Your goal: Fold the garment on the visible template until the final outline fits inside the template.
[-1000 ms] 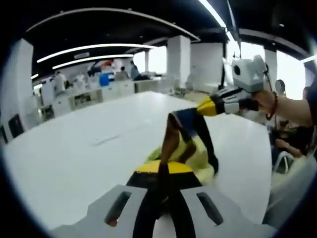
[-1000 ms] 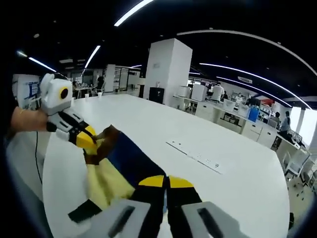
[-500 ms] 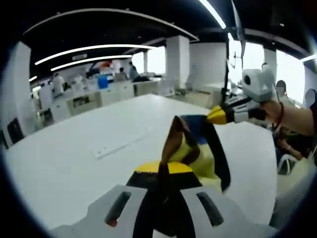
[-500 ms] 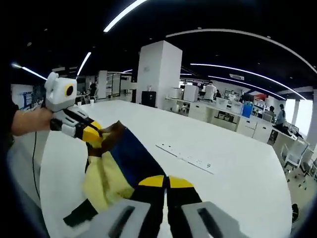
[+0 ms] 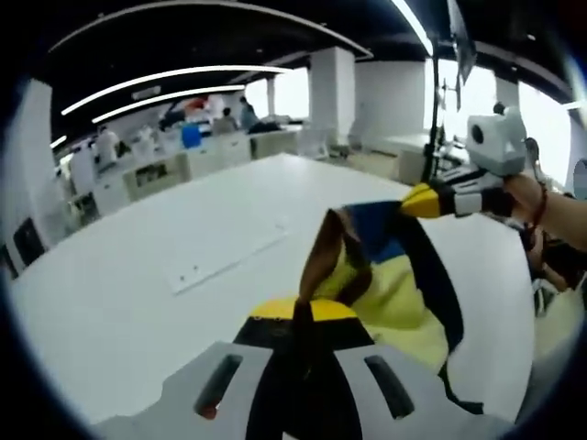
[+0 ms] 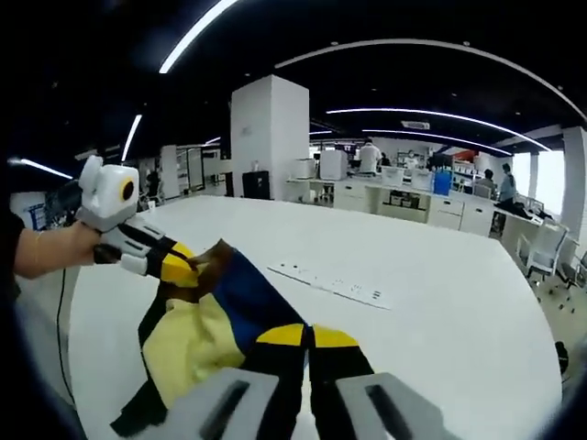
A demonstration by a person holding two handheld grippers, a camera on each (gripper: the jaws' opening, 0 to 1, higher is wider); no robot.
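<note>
Hanging in the air between the two grippers, the garment [image 5: 394, 284] is a yellow piece with navy and brown panels and dark trim, stretched along one edge and drooping below it toward the white counter [image 5: 138, 284].

In the left gripper view, the left gripper [image 5: 303, 316] has its yellow-tipped jaws pressed together on a brown corner of the cloth at 6 o'clock. At 2 o'clock the right gripper [image 5: 424, 199], held in a hand [image 5: 527, 197], pinches the navy corner.

In the right gripper view, the right gripper [image 6: 307, 337] sits clamped on the navy edge at 6 o'clock, and the left gripper [image 6: 188, 272] grips the brown corner at 9 o'clock. A pale flat strip [image 6: 326, 284] lies on the counter [image 6: 440, 312] near the centre; whether it belongs to the template I cannot tell.

Judging by this, folding is at an early stage: the garment is lifted, not laid flat, and no finished fold within an outline shows yet.
</note>
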